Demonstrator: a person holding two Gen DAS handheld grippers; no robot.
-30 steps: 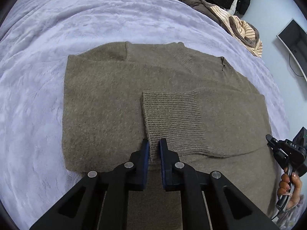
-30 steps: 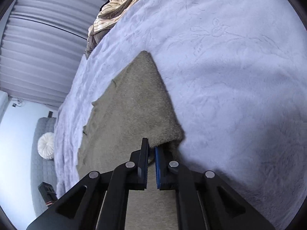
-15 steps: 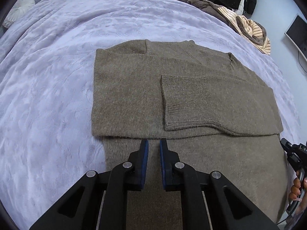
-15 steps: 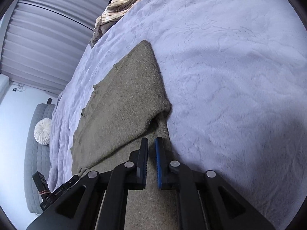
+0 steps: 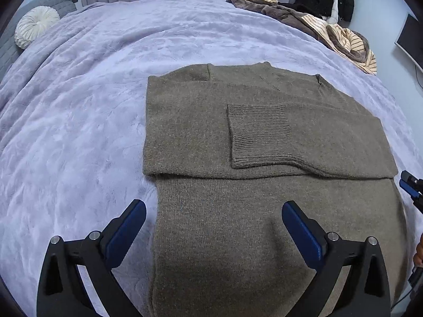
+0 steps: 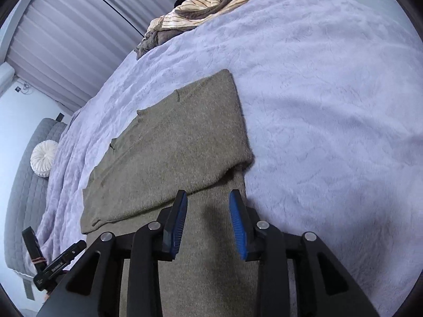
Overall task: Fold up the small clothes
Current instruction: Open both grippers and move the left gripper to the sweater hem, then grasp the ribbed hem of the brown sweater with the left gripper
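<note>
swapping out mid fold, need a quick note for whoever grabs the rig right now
Left tool: open, empty, over the sweater's near-left edge.
Right tool: open, empty, over its near-right edge.
The olive sweater lies flat on the lavender blanket.
Done: sleeves folded across the chest, ribbed cuff on top.
Left: bring the lower body part up over the sleeves, probably gripping the near end, then tidy.

Lavender blanket (image 5: 105,92) — round white cushion (image 5: 35,25) (far corner), striped clothes heap (image 5: 341,37), dark monitor (image 5: 411,42).
</note>
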